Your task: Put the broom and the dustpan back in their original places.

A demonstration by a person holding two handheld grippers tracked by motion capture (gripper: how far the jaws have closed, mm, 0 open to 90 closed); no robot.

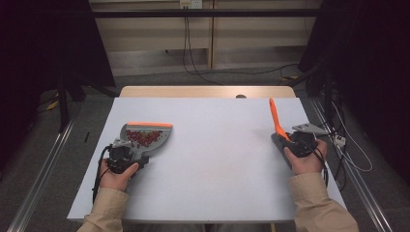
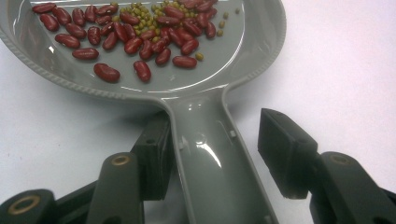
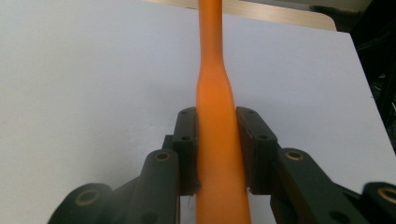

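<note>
- On the left part of the white table [image 1: 212,164], the grey dustpan [image 1: 145,137] lies flat, its orange lip toward the far edge and its handle toward the person.
- Red kidney beans [image 2: 140,37] and a few small green beans [image 2: 140,9] lie loose in the dustpan's tray, heaped toward the lip.
- Just behind the tray, the left gripper [image 2: 219,154] straddles the dustpan's handle [image 2: 215,168]. Its jaws stand wide: one lies against the handle, the other clearly apart from it, so nothing is clamped.
- My judgement: the dustpan is light, stiff plastic with a glossy, probably slippery surface. The handle close behind the tray looks the best place to grip, and the pan must stay level or the beans will roll out.
- Well to the right of the dustpan, near the table's right edge, the right gripper [image 3: 217,149] holds an orange handle [image 3: 215,140], likely a small brush's. Its jaws press both sides of the thicker part.
- From there the orange handle points away toward the far edge; it looks stiff and light.
</note>
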